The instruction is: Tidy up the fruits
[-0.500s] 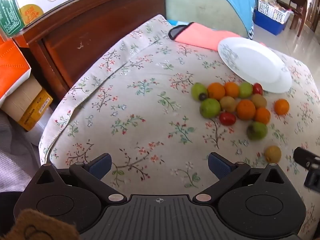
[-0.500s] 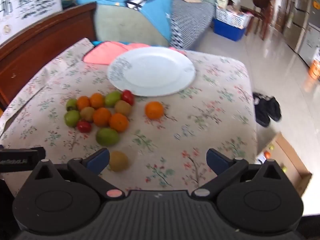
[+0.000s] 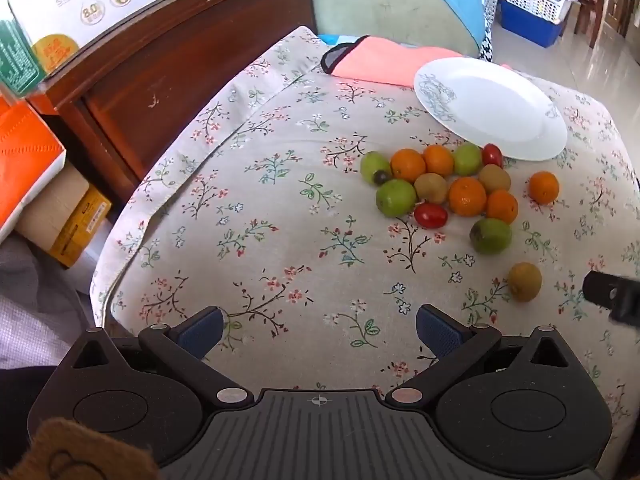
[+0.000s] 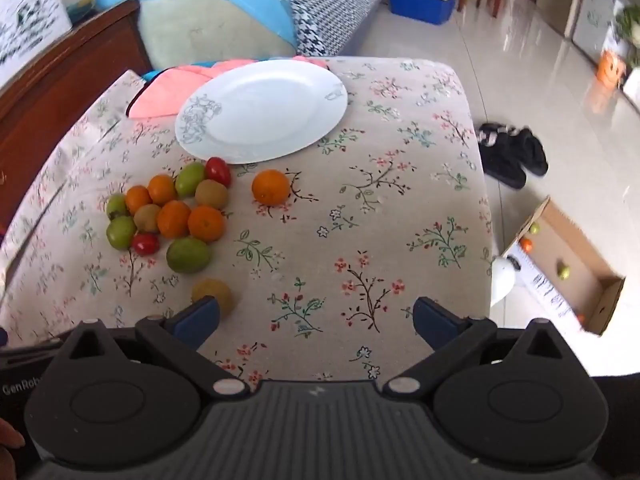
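Nothing is in hand yet: both of my claws hang above the flowered desk (image 3: 280,200), tilted down, and I judge this to be the approach before the first pick. The left claw (image 3: 318,330) has its jaws spread wide with only cloth between them; the right claw (image 4: 316,322) is spread just as wide and equally empty.

The fruit cluster (image 3: 440,188) lies ahead and to the right of my left claw, and ahead and to the left of my right one. A lone kiwi (image 4: 212,294) sits just beside the right claw's left fingertip, apart from the pile, and looks like the easiest first target. The white plate (image 4: 304,120) lies beyond the pile, bare, its near rim touching or nearly touching a red tomato (image 4: 218,171); one orange (image 4: 271,187) sits alone to the right of the heap.

The next move, I think, calls for shifting the right claw left so that the kiwi falls between its jaws, then closing gently, since round fruit rolls.

Only the right view shows the floor, with black shoes (image 4: 512,154) and a cardboard box (image 4: 568,268) holding a few fruits. Only the left view shows the wooden furniture (image 3: 180,80) and stacked boxes to its left, plus the edge of the other claw at far right.
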